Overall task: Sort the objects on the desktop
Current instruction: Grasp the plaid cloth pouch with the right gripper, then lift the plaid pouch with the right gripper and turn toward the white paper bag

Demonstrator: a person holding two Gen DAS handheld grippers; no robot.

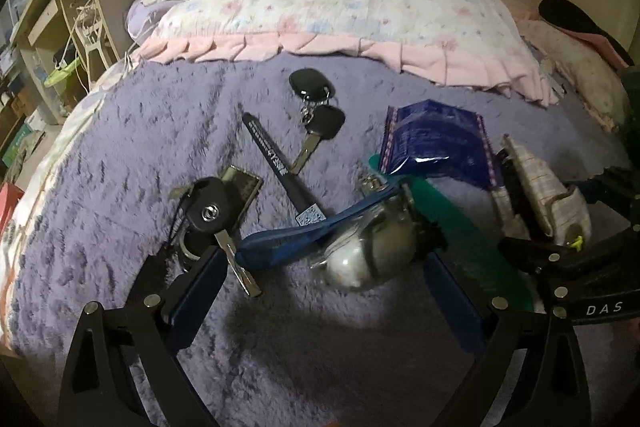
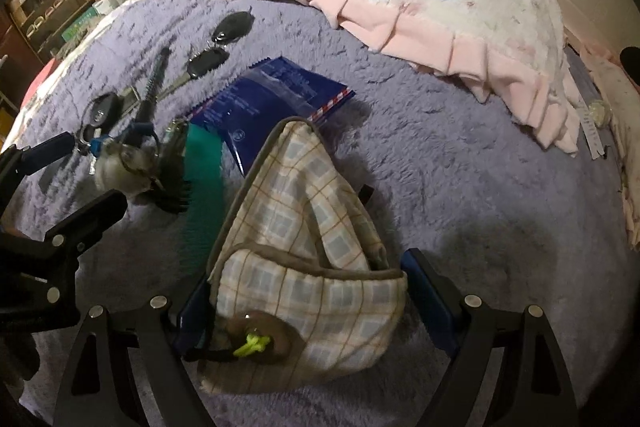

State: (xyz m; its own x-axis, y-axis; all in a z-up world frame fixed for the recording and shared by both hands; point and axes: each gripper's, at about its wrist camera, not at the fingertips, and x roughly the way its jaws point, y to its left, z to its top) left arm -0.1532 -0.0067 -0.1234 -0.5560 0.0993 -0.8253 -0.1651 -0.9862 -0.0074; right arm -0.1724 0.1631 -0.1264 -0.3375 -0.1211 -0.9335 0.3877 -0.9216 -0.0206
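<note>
Plaid pouch (image 2: 308, 267): clamped between right gripper (image 2: 316, 303) fingers
Left gripper (image 1: 320, 259): jaws spread around furry keychain (image 1: 360, 247), no contact visible

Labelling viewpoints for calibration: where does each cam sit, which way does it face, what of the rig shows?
Left wrist: on the left gripper, looking forward over the purple blanket toward the pillow; its open fingers flank a plush keychain.
Right wrist: on the right gripper, same heading; fingers around a plaid pouch, left gripper at frame left.
Shared: blue packet, green comb, keys.
</note>
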